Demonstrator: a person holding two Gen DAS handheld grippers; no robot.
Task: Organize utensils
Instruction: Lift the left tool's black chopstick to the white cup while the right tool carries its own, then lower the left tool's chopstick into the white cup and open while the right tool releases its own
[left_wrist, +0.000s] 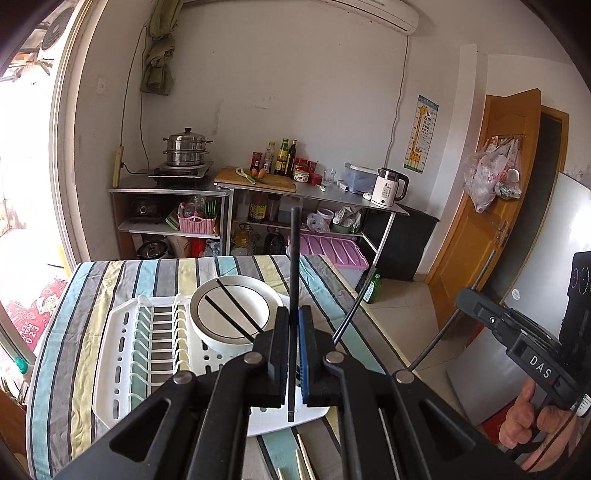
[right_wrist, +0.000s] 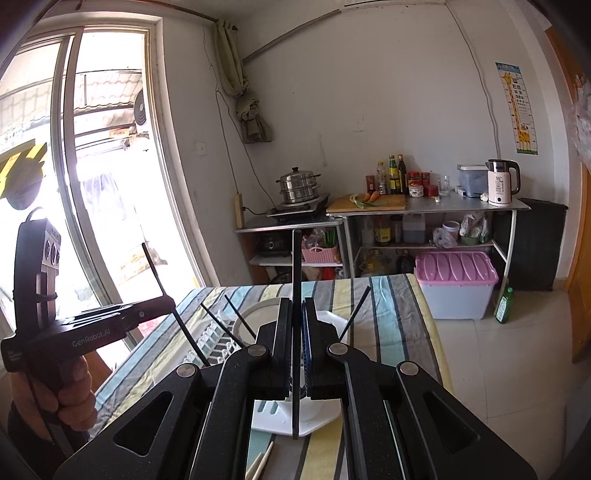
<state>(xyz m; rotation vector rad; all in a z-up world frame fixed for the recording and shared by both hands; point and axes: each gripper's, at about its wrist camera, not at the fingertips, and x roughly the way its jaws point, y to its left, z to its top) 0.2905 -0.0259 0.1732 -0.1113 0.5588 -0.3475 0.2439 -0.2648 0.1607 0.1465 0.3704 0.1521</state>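
My left gripper (left_wrist: 294, 314) is shut on a black chopstick (left_wrist: 294, 266) that stands upright between its pads, above the white dish rack (left_wrist: 122, 354). My right gripper (right_wrist: 296, 306) is shut on another black chopstick (right_wrist: 296, 280), also upright, over the same rack (right_wrist: 221, 341). A white bowl (left_wrist: 236, 314) in the rack has two black chopsticks (left_wrist: 231, 308) lying across it. The right gripper also shows in the left wrist view (left_wrist: 463, 301), holding its chopstick at a slant. A further black chopstick (left_wrist: 354, 308) leans at the table's right side. Pale wooden chopsticks (left_wrist: 304, 458) lie on the cloth near me.
The rack stands on a table with a striped cloth (left_wrist: 92, 291). Behind are steel shelves with a steamer pot (left_wrist: 188, 147), cutting board (left_wrist: 255, 179), bottles and a kettle (left_wrist: 388, 188). A pink-lidded bin (right_wrist: 456, 284) and green bottle (right_wrist: 504, 306) stand on the floor.
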